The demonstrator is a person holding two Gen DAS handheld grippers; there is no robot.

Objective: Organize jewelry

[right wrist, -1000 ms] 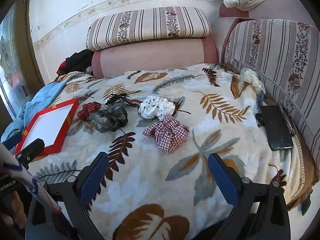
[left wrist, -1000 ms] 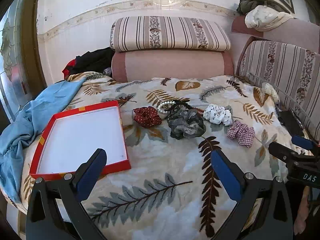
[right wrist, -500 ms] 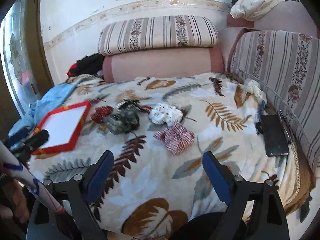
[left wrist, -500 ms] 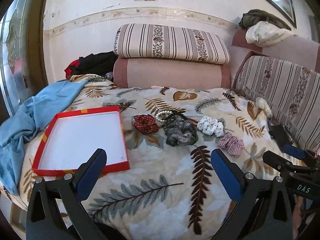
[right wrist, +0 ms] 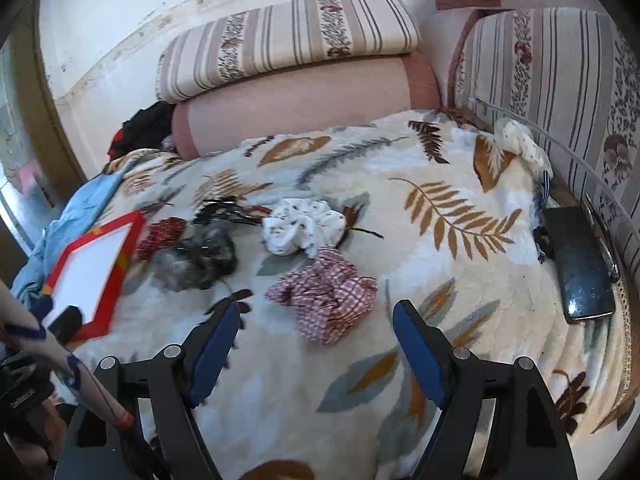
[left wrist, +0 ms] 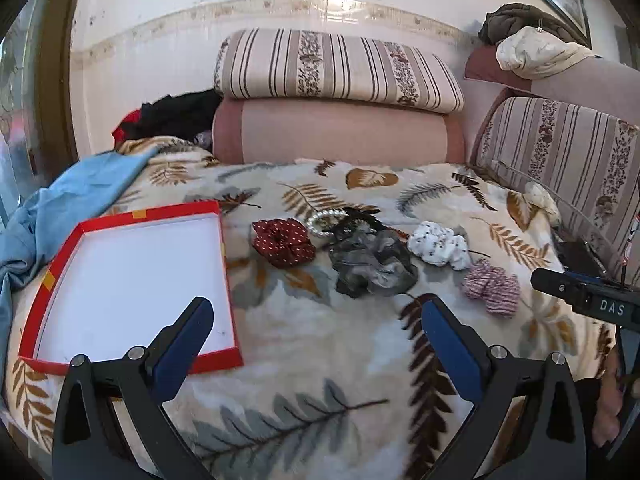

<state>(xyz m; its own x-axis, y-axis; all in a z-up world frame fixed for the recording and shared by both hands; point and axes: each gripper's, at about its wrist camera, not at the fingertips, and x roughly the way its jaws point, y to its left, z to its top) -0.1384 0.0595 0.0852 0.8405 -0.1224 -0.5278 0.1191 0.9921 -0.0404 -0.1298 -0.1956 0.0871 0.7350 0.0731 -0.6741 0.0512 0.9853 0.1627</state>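
Opening step, by the look of it: nothing picked, red tray [left wrist: 132,216] bare inside. All pieces lie loose on the leaf-print blanket [left wrist: 320,360] over the bed.

Right tongs [right wrist: 316,334]: jaws have just been closing, part-narrowed, nothing between the pads. Checked scrunchie [right wrist: 326,294] sits just ahead of the tips, slightly right of centre line; not touched. Likely first pick.

Left tongs [left wrist: 316,332]: wide, empty. Tray lies ahead and left of the left finger; grey scrunchie [left wrist: 372,266] ahead between the tips, red dotted scrunchie [left wrist: 282,240] and pearl bracelet [left wrist: 326,222] beyond it. White spotted scrunchie [right wrist: 302,228] just past the checked one.

Next move, judged: right tongs forward and down over the checked scrunchie, close on the bunched cloth, then carry leftward to the tray. Soft plush below; the pads may catch pile.

Room: blanket open near both tongs. Carry path crosses the grey scrunchie and the left tongs. Phone [right wrist: 578,268] lies well right, by the bed's edge. Tray rim low and raised; blue cloth [left wrist: 60,208] crowds its far left.
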